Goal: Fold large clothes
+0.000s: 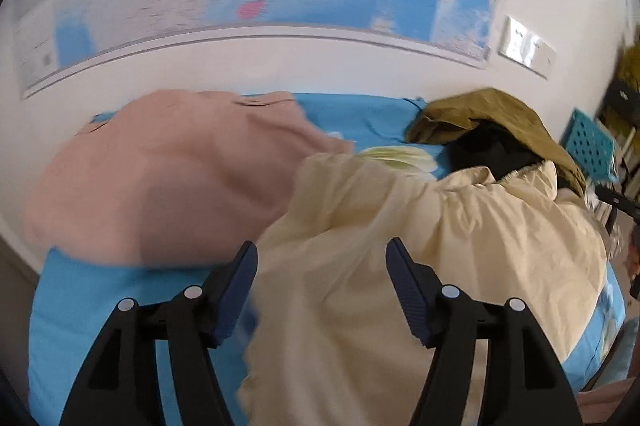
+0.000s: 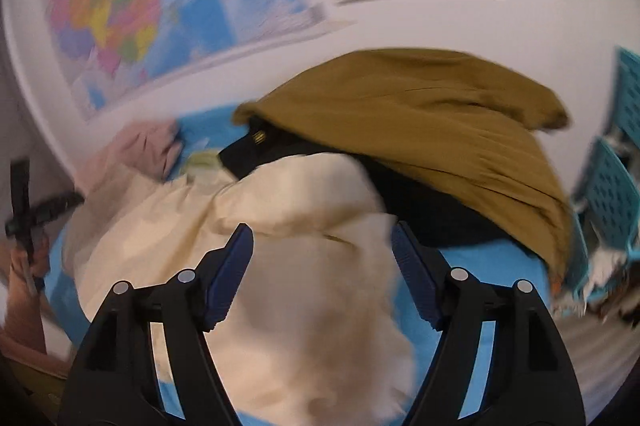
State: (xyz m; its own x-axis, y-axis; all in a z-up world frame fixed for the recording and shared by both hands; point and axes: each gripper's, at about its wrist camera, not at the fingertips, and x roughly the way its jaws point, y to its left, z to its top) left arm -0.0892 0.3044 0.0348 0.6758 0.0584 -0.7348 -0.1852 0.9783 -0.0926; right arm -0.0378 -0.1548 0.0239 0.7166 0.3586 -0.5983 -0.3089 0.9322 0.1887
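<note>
From the left wrist, the left gripper [image 1: 322, 290] hangs wide open and empty over the cream jacket [image 1: 400, 246] on the blue sheet [image 1: 100, 326] — a pink garment [image 1: 160, 177] lies beside it. From the right wrist, the right gripper [image 2: 322, 274] is equally spread, gripping nothing above the same jacket — only here does the mustard garment [image 2: 440, 129] loom large, draped over black cloth [image 2: 420, 209].

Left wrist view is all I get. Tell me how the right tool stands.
Observer: The right tool is open above the cream garment, with nothing pinched.
Operator: Describe the black garment; I see only a scrap.
Observer: The black garment has a small gold tag near its left corner.
Operator: Report what's at the left edge there.
Observer: A hand grips a black handle beside the cream garment.
</note>
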